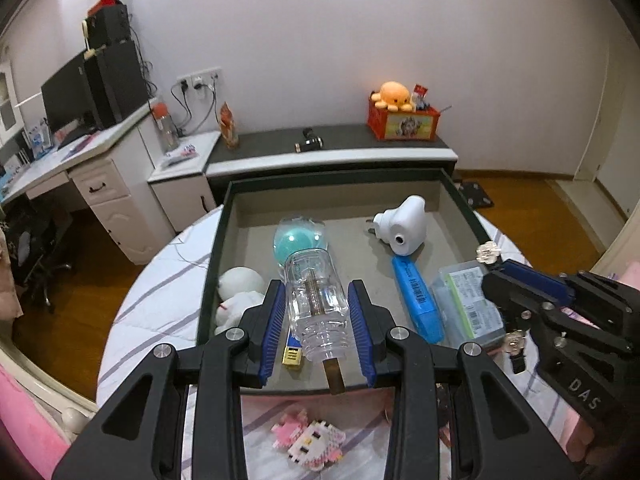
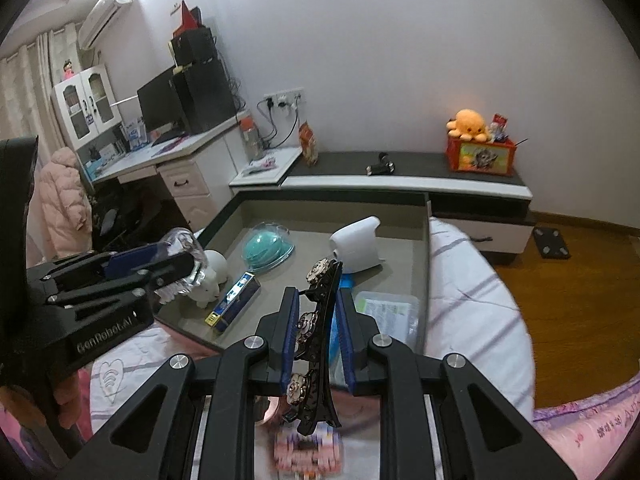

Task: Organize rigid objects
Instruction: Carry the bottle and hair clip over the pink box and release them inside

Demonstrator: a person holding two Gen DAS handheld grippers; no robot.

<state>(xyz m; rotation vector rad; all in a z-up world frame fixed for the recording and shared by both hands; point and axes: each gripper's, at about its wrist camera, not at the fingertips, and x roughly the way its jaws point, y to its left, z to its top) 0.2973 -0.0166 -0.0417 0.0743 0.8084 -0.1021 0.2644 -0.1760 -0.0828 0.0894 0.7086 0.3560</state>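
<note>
— Bedroom, lilac wall, dark low cabinet (image 1: 332,148) running behind; shallow grey tray (image 1: 340,190) sitting on a striped round bed (image 1: 160,272).

— Left gripper (image 1: 316,312) clamping a clear bottle-like piece (image 1: 316,300), hanging over the tray's near edge. Right gripper (image 2: 316,332) pinched shut on a black hair clip with rosettes (image 2: 320,320), hanging near the tray's near right corner.

— Risking what?

— Possibly slipping: clear plastic, smooth and round, squeezed only along its sides, brass stem poking back past the pads. Also crowding: teal dome (image 1: 298,240) lying just ahead, blue case (image 1: 418,300) and clear flat box (image 1: 468,304) filling the right edge, white plug-in device (image 1: 404,224) toward the far right corner. Dropping either piece there meaning knocking or stacking.

— And the clip?

— Gripped around its middle, both ends overhanging, likely pivoting if bumped.

— Hidden?

— White plush (image 1: 236,296) half covered by the left finger; small gold-ended box (image 1: 292,354) mostly under the bottle; pink block toy (image 1: 308,440) on the bed, blurred in the right view; labels unreadable.
</note>
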